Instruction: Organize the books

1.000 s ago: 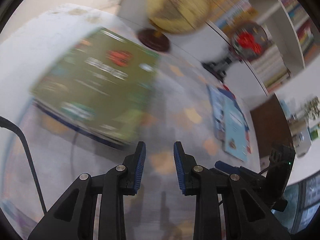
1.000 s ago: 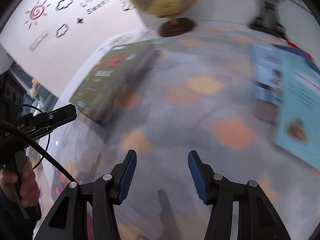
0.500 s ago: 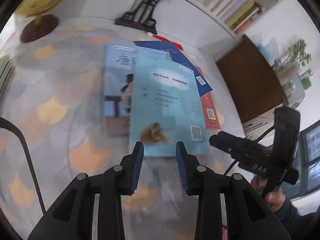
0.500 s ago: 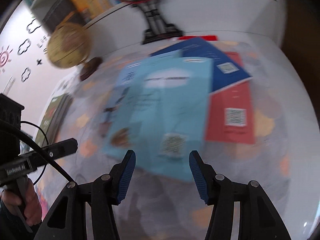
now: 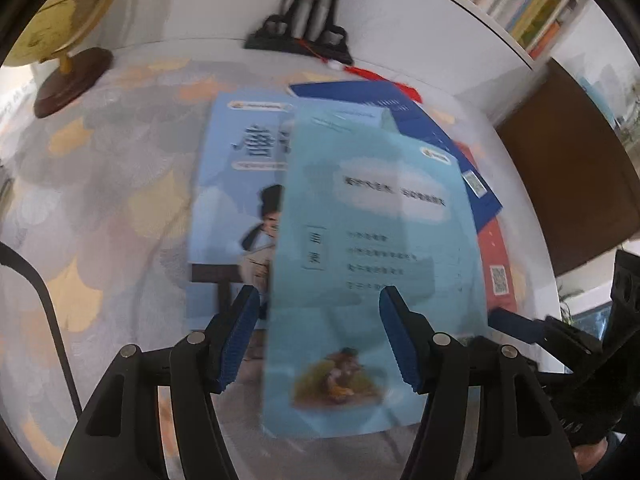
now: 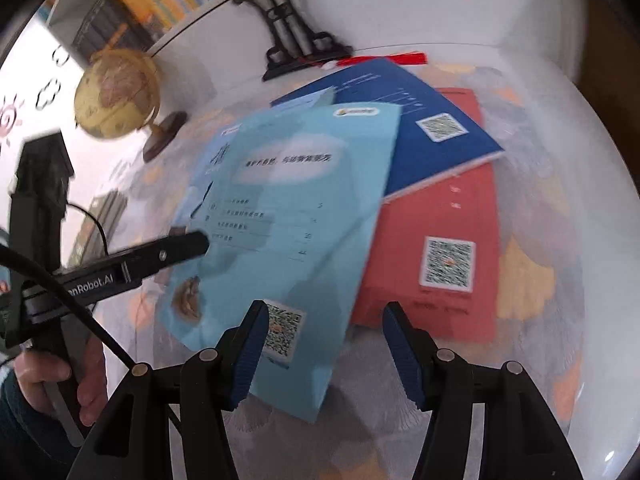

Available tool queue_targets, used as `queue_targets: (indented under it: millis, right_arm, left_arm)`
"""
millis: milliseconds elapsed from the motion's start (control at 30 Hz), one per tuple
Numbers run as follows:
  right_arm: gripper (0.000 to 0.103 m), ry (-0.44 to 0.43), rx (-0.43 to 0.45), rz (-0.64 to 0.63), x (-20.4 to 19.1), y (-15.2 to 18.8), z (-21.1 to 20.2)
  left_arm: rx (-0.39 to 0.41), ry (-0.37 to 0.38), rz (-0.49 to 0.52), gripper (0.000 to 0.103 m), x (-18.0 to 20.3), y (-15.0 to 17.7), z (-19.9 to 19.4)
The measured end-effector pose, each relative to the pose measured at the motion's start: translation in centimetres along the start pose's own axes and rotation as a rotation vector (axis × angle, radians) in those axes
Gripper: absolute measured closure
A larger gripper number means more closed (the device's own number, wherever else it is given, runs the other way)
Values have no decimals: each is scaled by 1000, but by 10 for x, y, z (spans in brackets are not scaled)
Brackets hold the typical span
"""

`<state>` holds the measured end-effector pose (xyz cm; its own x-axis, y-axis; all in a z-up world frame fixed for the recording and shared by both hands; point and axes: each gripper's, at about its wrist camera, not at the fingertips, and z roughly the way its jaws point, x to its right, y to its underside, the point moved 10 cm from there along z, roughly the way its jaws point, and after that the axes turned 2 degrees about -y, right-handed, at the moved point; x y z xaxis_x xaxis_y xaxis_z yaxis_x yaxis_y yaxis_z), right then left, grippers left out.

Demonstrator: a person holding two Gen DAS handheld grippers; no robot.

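The teal book (image 5: 372,272) lies atop a loose fan of books on the counter (image 5: 100,208), over the pale-blue book (image 5: 236,184), navy book (image 6: 404,120) and red book (image 6: 440,248). A second ago both cameras faced a green book and the globe (image 6: 116,92); now both hang over this pile. The left gripper (image 5: 320,336) is opening, its fingers apart above the teal cover; the right gripper (image 6: 324,348) is opening too, holding nothing. A grasp of the top book looks next.

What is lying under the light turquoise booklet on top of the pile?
Under the turquoise booklet lie a pale blue book with a figure, a dark blue book and a red book. Their covered parts, and anything beneath, stay hidden.
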<state>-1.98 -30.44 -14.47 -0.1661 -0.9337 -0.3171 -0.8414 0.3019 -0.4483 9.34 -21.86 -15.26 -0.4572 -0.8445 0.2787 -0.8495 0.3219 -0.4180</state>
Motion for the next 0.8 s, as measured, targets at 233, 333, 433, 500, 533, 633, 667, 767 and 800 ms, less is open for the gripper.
queue_targets:
  millis: [233, 333, 433, 500, 533, 633, 667, 767, 800]
  right_arm:
    - [48, 26, -23, -77, -5, 17, 1]
    - [48, -8, -59, -60, 1, 43, -8]
    - [48, -33, -68, -57, 6, 64, -21]
    - [48, -31, -50, -5, 16, 67, -28]
    - [48, -31, -38, 32, 22, 65, -27]
    - [47, -98, 12, 122, 27, 51, -19]
    - [47, -94, 19, 111, 26, 46, -16]
    - [46, -85, 1, 114, 21, 39, -12]
    - [46, -101, -4, 118, 21, 38, -12]
  left_arm:
    - [-41, 16, 45, 42, 17, 32, -10]
    - [-85, 71, 38, 42, 24, 65, -17]
    - [-107, 90, 44, 42, 30, 95, -23]
    - [-82, 82, 31, 42, 29, 101, -27]
    - [-76, 85, 19, 42, 29, 102, -27]
    - [-61, 93, -4, 42, 31, 97, -25]
    - [-56, 97, 3, 42, 33, 96, -24]
    - [-45, 66, 17, 42, 33, 97, -24]
    - [-39, 65, 14, 42, 33, 97, -24]
